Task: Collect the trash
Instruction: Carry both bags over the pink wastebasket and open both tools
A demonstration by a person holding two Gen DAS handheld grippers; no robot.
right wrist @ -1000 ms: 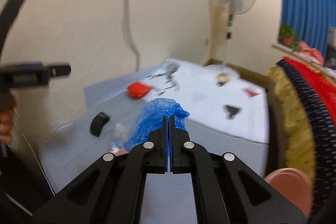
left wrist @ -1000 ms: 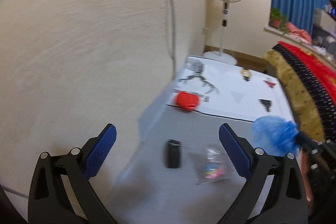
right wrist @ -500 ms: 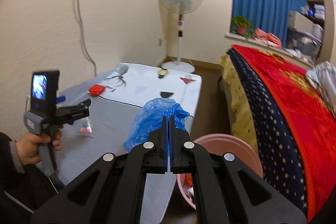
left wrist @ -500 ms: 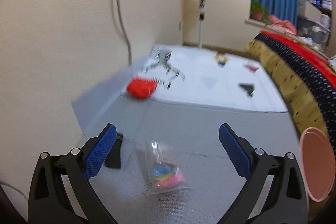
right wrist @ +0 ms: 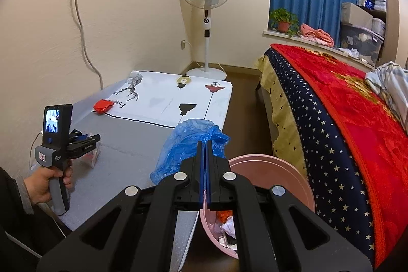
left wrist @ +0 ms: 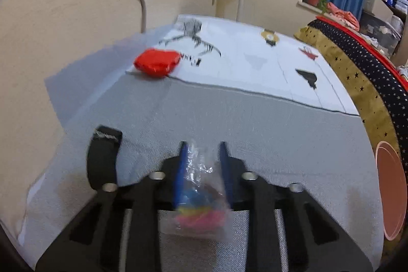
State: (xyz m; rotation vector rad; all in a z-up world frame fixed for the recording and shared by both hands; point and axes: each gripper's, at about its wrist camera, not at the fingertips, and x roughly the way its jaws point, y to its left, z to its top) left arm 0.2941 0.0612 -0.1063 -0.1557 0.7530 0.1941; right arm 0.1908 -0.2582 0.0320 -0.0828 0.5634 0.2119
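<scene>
table (left wrist: 255, 124): grey cover on the near half, white printed sheet on the far half
bin (right wrist: 270, 170): pink, off table's right edge, trash inside
right gripper (right wrist: 204, 144): fingers together, clamped on blue plastic bag (right wrist: 188, 144), above bin
left gripper (left wrist: 201, 152): jaws just closed in on clear candy bag (left wrist: 199, 198), near edge of table
red wrapper (left wrist: 156, 63): left edge, on the sheet's border
black item (left wrist: 103, 157): just left of left gripper

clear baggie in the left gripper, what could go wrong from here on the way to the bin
The left gripper has just been closing on the clear baggie, and the bulky coloured contents hang below the pads, so thin film could slip out.
The right gripper holds the blue plastic bag over the pink bin, and it may block the drop.
The black item lies close beside the baggie and could get knocked.
</scene>
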